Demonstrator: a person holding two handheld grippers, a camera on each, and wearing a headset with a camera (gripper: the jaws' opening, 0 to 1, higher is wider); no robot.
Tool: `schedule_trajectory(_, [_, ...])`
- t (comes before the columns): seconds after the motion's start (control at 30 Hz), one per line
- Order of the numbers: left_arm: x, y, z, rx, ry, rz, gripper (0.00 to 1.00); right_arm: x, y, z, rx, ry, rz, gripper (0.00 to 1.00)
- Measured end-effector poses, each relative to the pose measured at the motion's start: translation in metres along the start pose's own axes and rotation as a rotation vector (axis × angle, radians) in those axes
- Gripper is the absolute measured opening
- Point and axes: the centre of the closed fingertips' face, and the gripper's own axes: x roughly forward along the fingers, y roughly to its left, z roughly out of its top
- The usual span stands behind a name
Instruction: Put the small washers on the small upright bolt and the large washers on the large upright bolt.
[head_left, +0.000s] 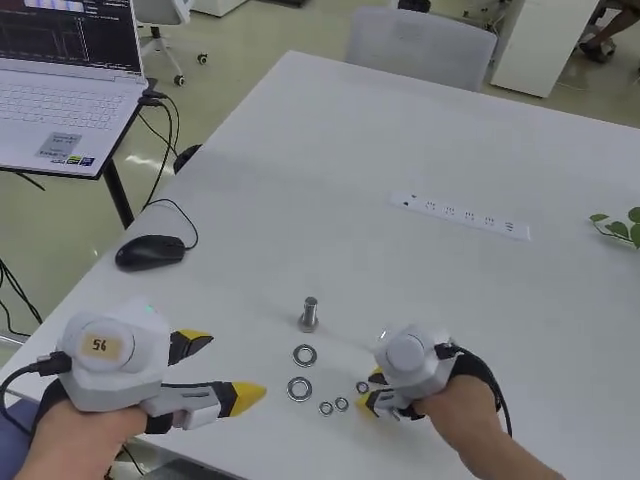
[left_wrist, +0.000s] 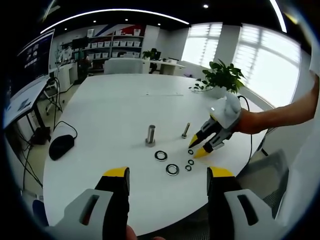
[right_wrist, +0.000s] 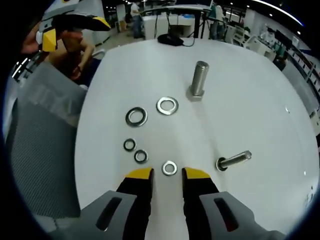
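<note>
Five washers (right_wrist: 167, 105) lie flat on the table (right_wrist: 250, 85).

- Large bolt (head_left: 309, 313) stands on the counter (head_left: 400, 150), near its front edge.
- Two large washers (head_left: 305, 355) lie just in front of it, one behind the other.
- Three small washers (head_left: 342, 404) lie right of the nearer large washer, one of them just ahead of the right claw (right_wrist: 167, 175).
- Small bolt (left_wrist: 186, 130) stands right of the large bolt.
- Mouse (head_left: 150, 252) lies by the left edge.
- Power strip (head_left: 460, 215) lies farther back, to the right.
</note>
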Motion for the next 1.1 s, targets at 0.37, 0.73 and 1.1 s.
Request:
schedule_trajectory(0.37, [-0.0010,0.0015,-0.0021,0.001,0.006,0.005,0.62,0.0002,-0.0002,-0.0003,-0.025,0.013,0.010,0.23])
schedule_trajectory(0.73, [0.0011,-0.0015,-0.0034,0.022,0.020,0.000,0.62,0.0007,-0.0006,0.0000,-0.054,0.036,0.007,0.13])
schedule_trajectory(1.1, [-0.0008,0.0018,-0.0034,0.011,0.015,0.011,0.61,-0.0021,0.0016,-0.0041,0.014,0.025,0.004,0.13])
